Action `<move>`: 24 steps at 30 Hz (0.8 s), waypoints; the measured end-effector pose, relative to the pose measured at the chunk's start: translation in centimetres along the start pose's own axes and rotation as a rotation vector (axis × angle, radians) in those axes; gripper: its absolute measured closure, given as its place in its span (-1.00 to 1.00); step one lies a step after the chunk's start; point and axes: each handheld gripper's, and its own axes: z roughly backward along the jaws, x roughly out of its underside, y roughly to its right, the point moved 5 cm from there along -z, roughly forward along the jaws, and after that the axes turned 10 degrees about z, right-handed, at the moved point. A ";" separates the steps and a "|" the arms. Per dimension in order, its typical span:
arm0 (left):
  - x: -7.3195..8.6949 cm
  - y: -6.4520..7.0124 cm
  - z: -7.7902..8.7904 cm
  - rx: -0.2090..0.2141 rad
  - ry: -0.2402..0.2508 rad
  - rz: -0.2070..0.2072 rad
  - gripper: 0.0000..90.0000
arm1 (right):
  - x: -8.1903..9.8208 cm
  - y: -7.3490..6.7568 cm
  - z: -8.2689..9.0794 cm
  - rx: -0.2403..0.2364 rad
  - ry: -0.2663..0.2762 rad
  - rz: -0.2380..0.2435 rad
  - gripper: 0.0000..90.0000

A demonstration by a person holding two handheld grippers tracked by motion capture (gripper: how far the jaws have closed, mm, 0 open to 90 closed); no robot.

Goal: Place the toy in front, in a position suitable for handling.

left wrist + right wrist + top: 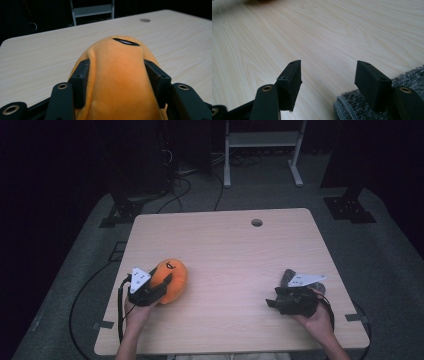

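While the orange plush toy (pixel 117 75) sits at the near-left part of the table (pixel 230 250), the left gripper (pixel 159 287) is clenched on it, jaws pressing in both flanks. Judgement: the grip sits low and central, so a lift should stay straight up to avoid the soft body slipping or rolling. Right gripper (pixel 328 72) rests with jaws spread, holding nothing, just beside a grey fuzzy cloth (pixel 412 77) at the near right.
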 end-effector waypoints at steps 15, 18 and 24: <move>-1.8 7.3 -1.3 0.231 0.034 -0.062 -0.02 | -0.1 0.7 0.6 0.034 0.024 -0.015 -0.18; -1.5 9.0 -1.7 0.273 0.014 -0.094 -0.02 | 0.0 1.0 0.8 0.048 0.035 -0.025 -0.18; -0.4 12.1 -2.9 0.346 -0.034 -0.157 -0.03 | -0.1 2.5 1.3 0.119 0.057 -0.056 -0.17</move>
